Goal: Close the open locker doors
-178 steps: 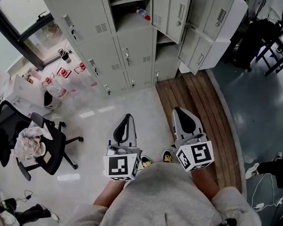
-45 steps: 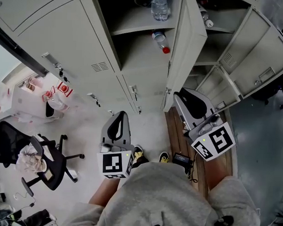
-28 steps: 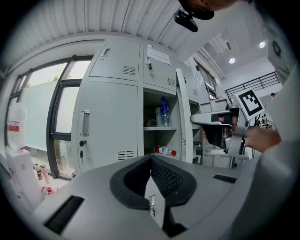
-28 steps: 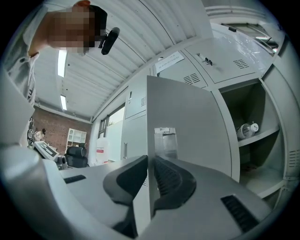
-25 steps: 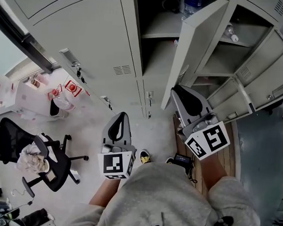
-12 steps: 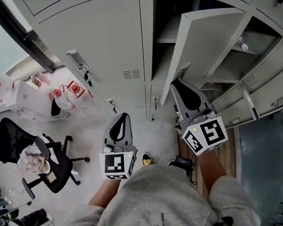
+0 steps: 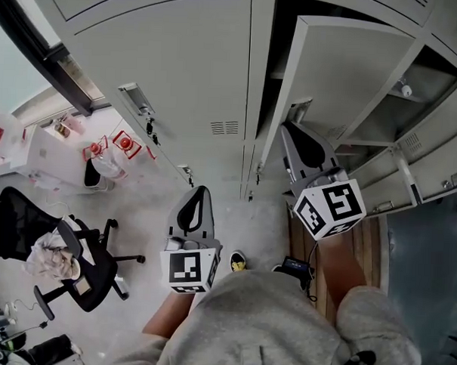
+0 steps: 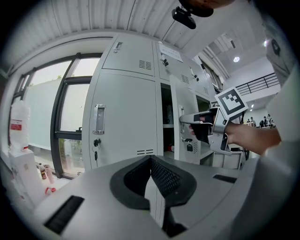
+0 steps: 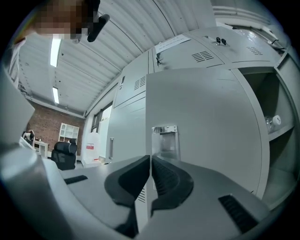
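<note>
The half-open locker door [image 7: 346, 77] hides most of its compartment in the head view and runs off the top edge. We cannot tell whether the right gripper [image 7: 292, 135], jaws pressed together on nothing, touches it at the handle plate [image 9: 164, 139]. Only the left gripper view shows 1 shelf [image 8: 168, 125] inside, while the left gripper [image 7: 201, 193], jaws likewise closed and empty, hangs low between 1 office chair [image 7: 67, 246] and another open door [image 7: 433, 160].

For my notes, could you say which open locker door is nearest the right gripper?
The half-closed door with the right gripper by its latch; the others stand farther right.
</note>
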